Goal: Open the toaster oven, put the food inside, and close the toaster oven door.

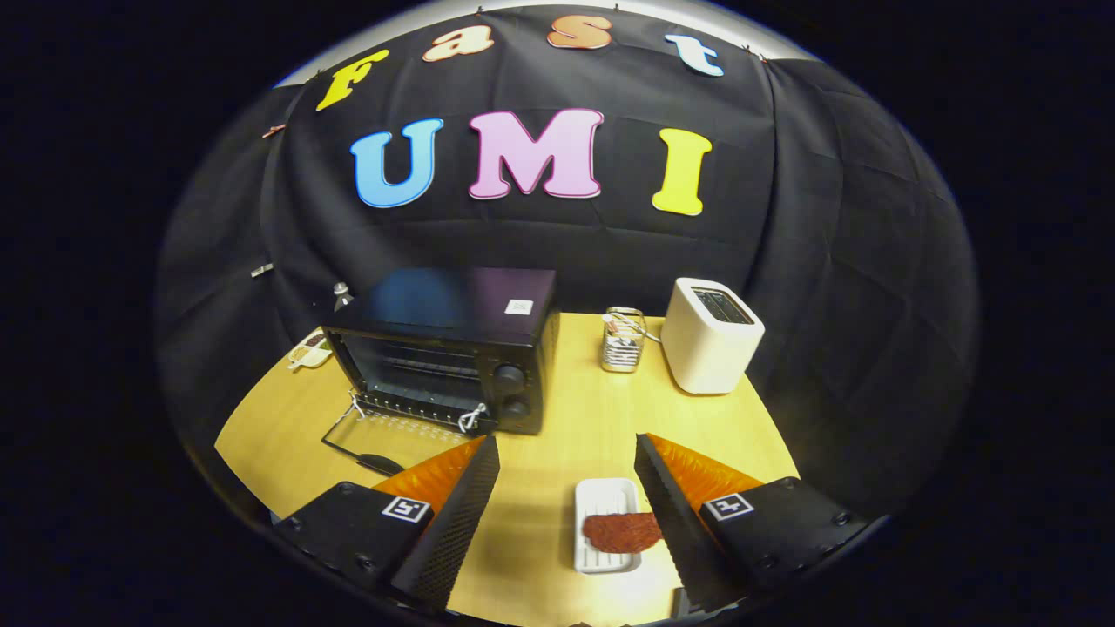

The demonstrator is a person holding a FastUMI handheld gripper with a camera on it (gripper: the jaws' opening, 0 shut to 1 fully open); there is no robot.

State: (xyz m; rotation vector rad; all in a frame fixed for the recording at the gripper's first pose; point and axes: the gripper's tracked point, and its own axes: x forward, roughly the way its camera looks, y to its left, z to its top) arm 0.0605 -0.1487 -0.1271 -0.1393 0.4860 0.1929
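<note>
Across the middle of the frame spreads the yellow worktop [575,409], and on its left part stands the oven [453,357], the biggest and heaviest thing here: a stiff black metal box that should stay put under a light pull. Its glass door [383,435] already lies folded down flat toward the claw, with white string tied at both hinge corners and a dark handle at its near edge; the rack inside is bare. That handle looks like the place to catch the door for closing, and glass wants an easy swing rather than a slam.

Right of centre, well apart from the oven, sits a white toaster [710,335], with a small jar [624,340] between the two.

Low in the frame, the tray [604,522] lies between the fingers, nearer the right one. It appears light, rigid and ribbed, likely slick on the wood. On it rests the food [620,531], a flat reddish-brown slice, probably soft and thin, overhanging the tray's right side and partly hidden by the right finger. Pinching the tray's rim seems safer than squeezing the slice.

The claw [566,453] hangs spread wide, gripping nothing.
</note>
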